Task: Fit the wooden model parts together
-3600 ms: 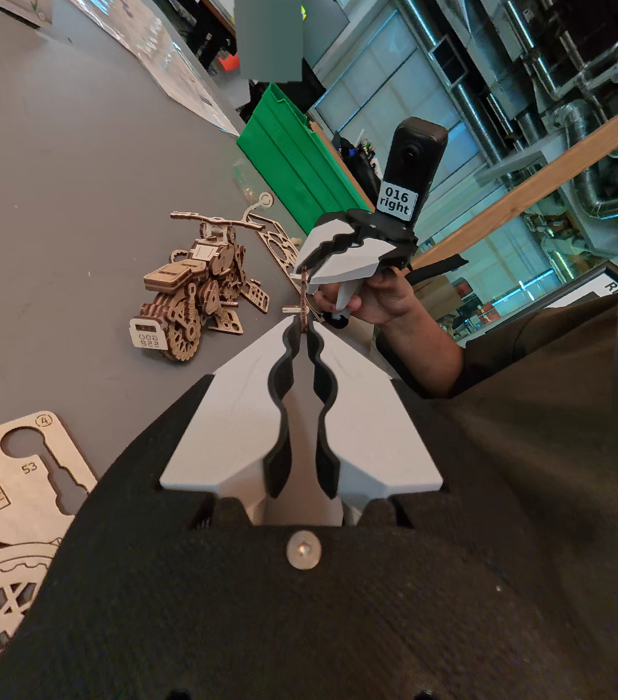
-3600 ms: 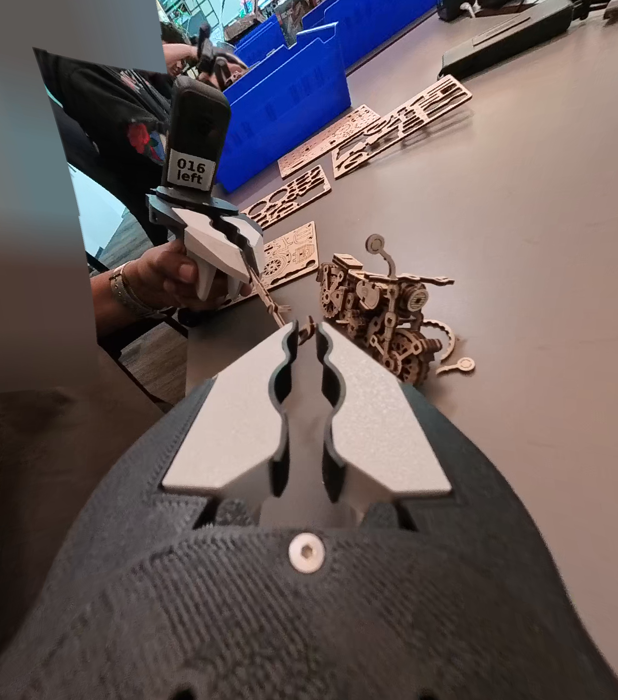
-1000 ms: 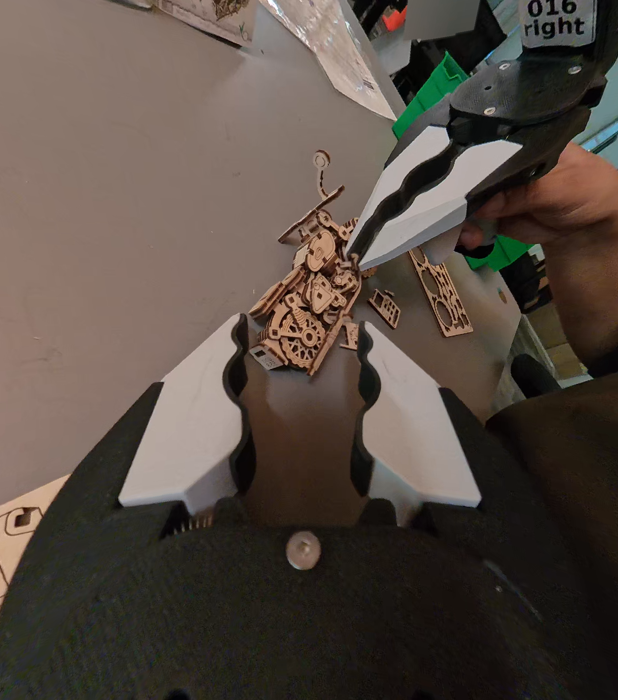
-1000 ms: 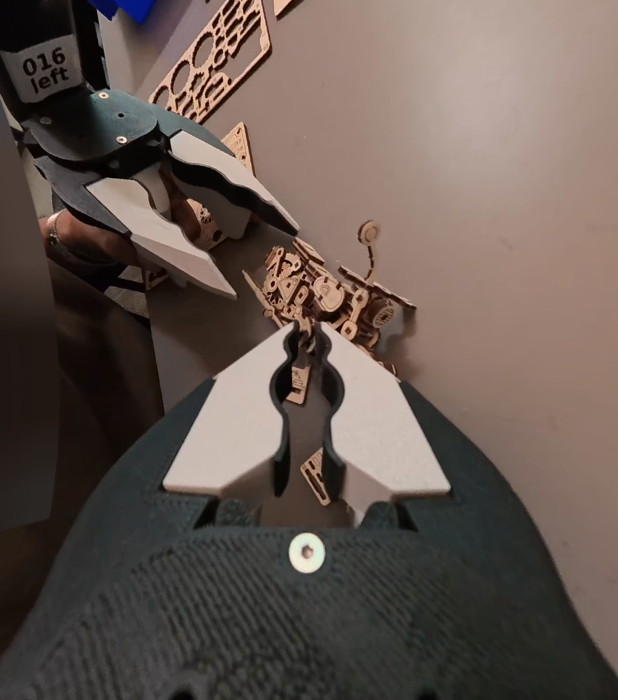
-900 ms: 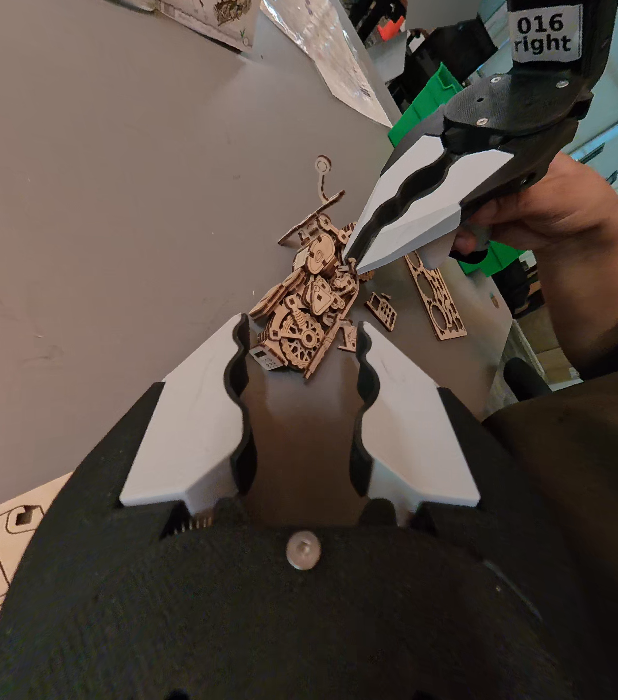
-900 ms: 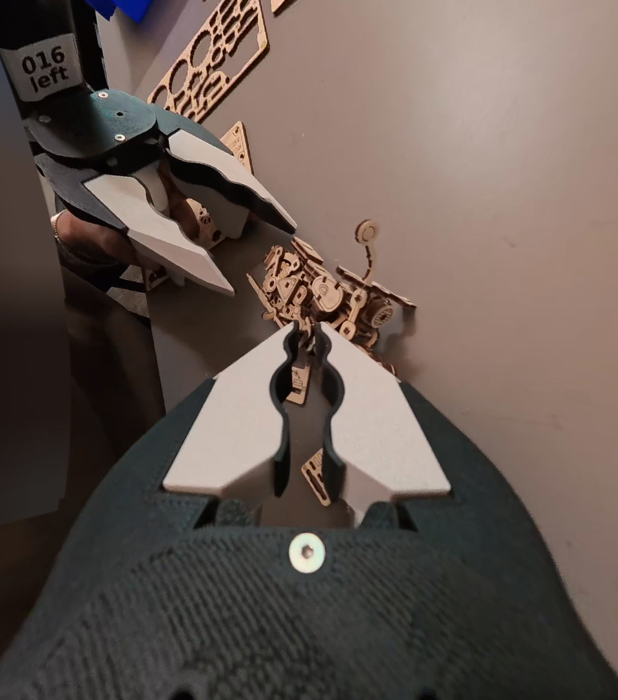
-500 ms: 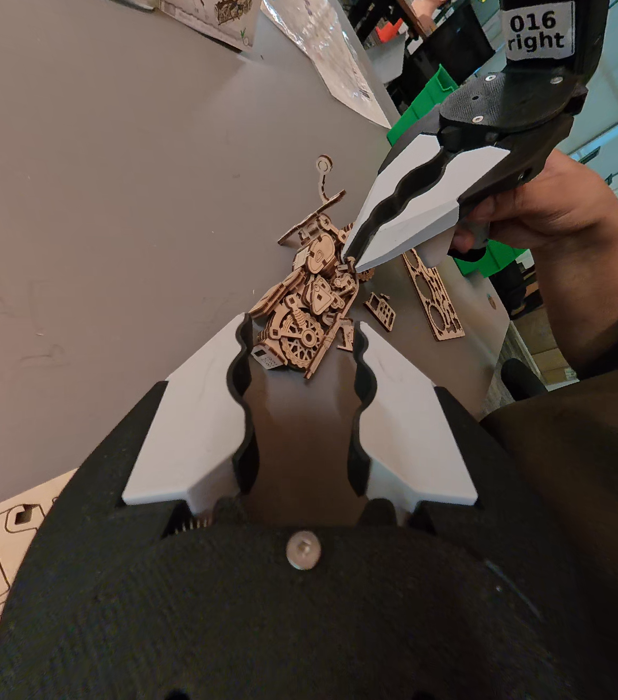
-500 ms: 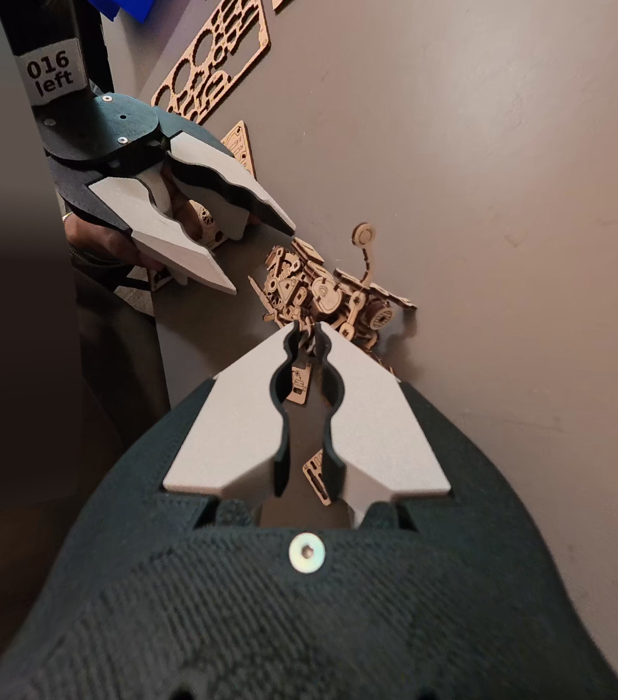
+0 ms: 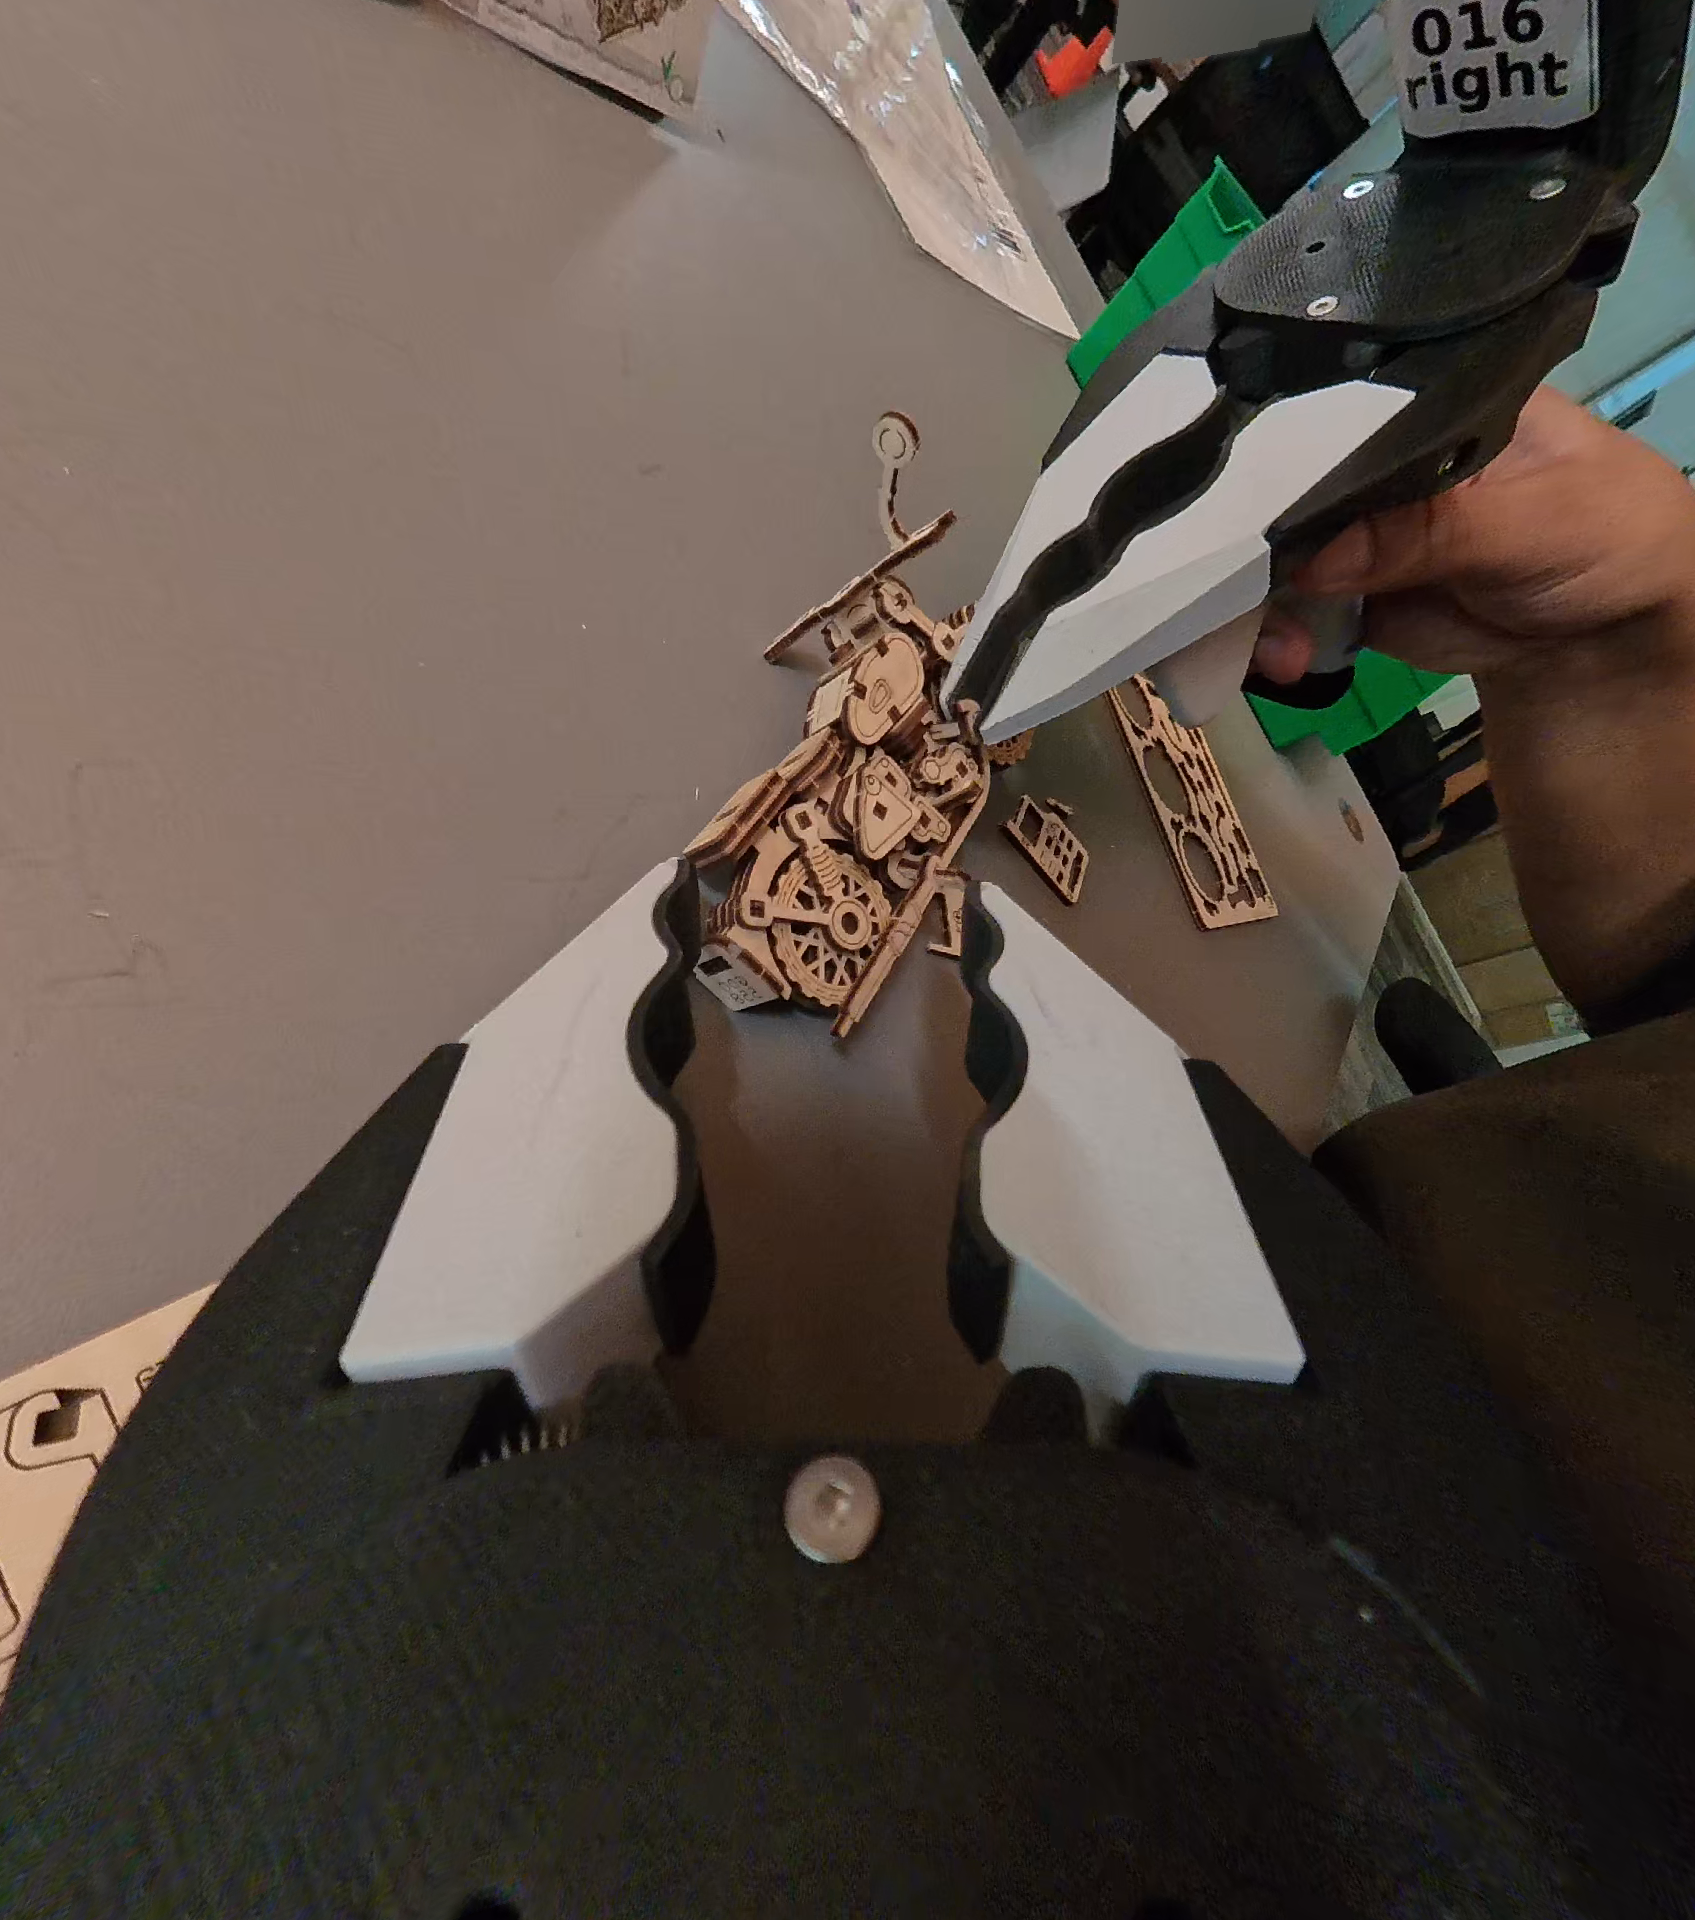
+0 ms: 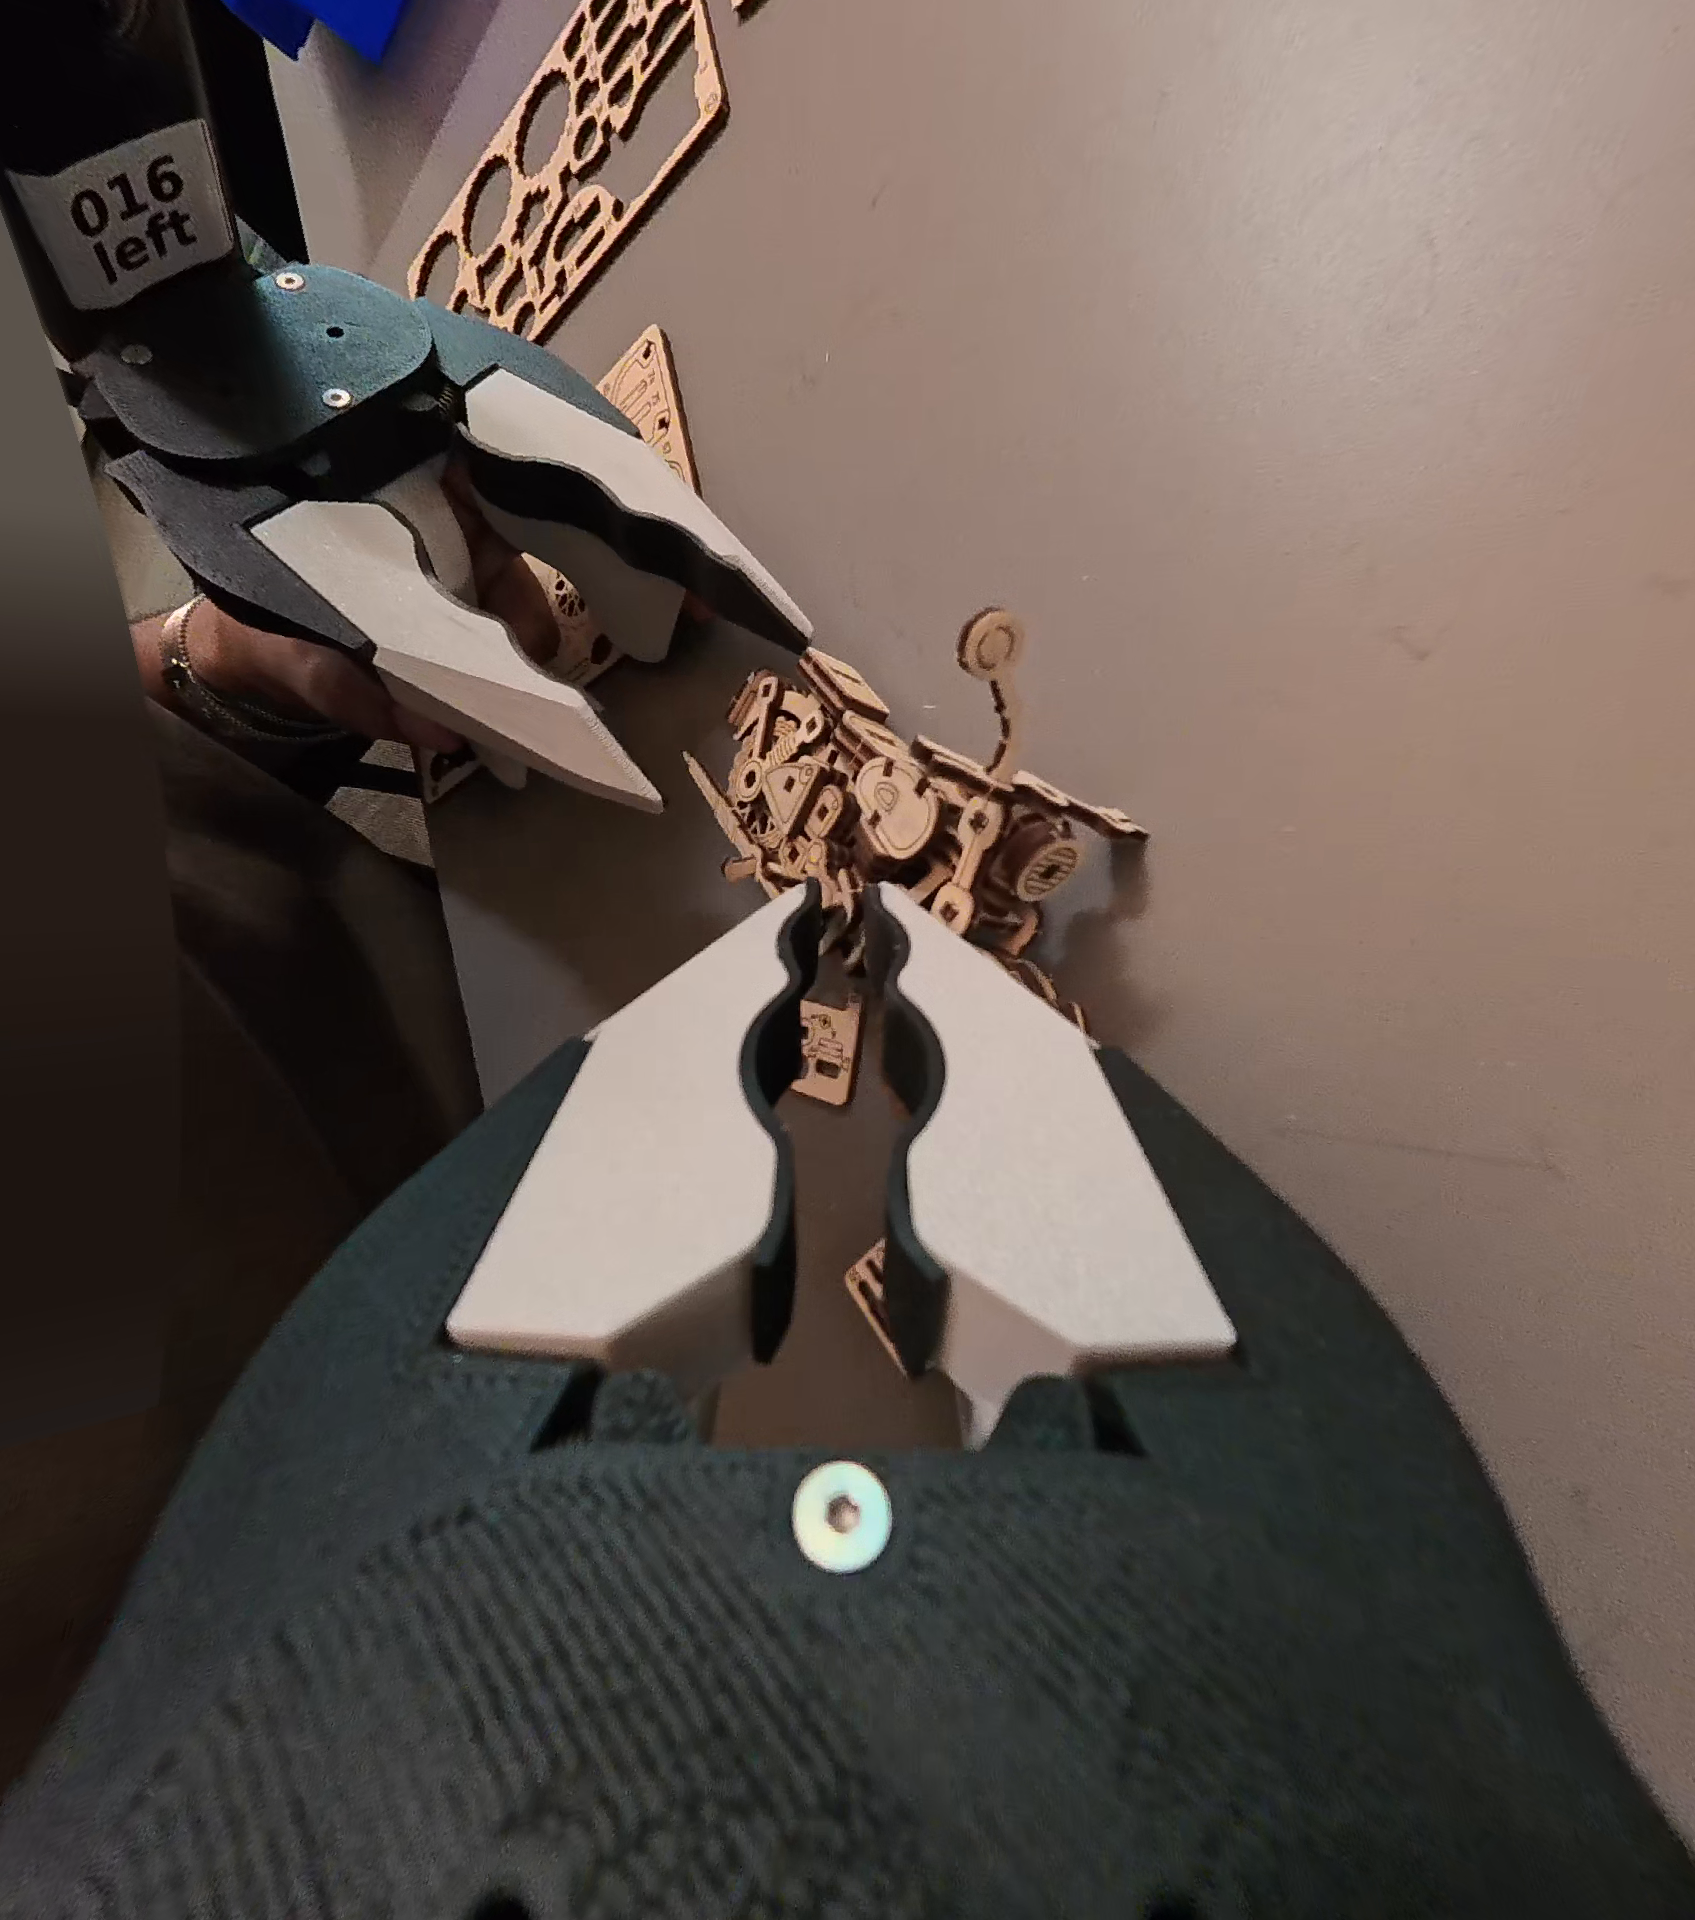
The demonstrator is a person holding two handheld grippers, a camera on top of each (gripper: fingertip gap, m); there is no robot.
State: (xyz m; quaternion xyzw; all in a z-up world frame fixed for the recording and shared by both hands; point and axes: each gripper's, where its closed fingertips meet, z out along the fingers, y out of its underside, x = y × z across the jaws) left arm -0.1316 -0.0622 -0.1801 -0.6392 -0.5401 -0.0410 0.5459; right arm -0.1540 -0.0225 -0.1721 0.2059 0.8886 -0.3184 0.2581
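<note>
- Wooden motorcycle model [image 9: 843,831] sits on the grey worktop [image 9: 303,520], close to its edge.
- Left claw [image 9: 827,904] is spread wide, empty, right behind the rear wheel.
- Right claw [image 10: 841,920] is pinched together on a small part at the model's middle.

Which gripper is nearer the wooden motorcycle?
Right. The right gripper has its tips on the wooden motorcycle; the left gripper hangs open just short of its rear wheel.
</note>
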